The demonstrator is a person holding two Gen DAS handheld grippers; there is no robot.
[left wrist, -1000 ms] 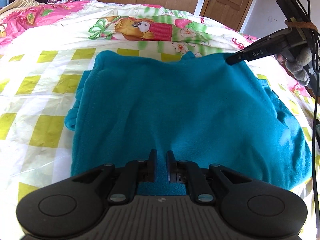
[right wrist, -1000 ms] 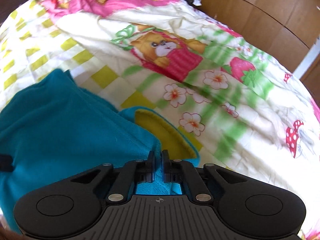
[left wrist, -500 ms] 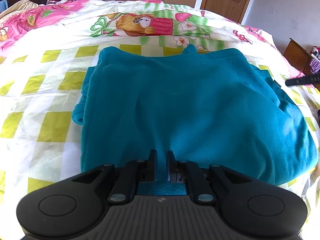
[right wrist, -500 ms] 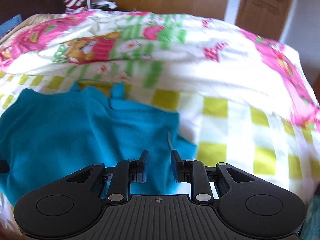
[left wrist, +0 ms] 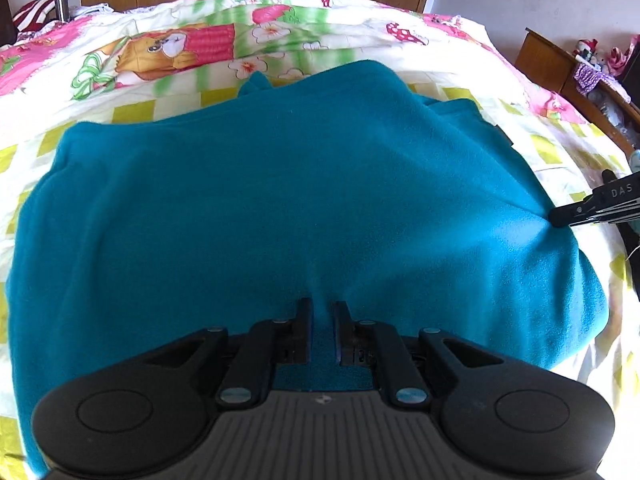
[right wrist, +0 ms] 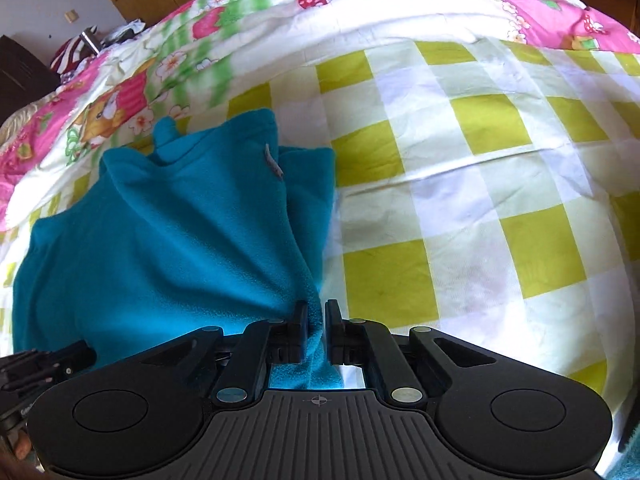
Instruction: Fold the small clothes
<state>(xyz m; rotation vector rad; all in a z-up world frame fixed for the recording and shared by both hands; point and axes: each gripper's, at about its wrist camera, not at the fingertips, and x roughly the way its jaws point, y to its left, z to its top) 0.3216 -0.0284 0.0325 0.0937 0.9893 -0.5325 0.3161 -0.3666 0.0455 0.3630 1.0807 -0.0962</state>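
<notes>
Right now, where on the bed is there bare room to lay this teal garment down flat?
The checked sheet right of the teal garment lies bare up to the cartoon quilt. The garment's own patch is crowded, with the left gripper and right gripper both clamped on it.

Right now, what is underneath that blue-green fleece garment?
The teal fleece garment lies on a bedsheet checked in yellow-green and white, which shows all round its edges. Whatever lies directly beneath the fleece is covered, so I cannot tell if anything else is there.
</notes>
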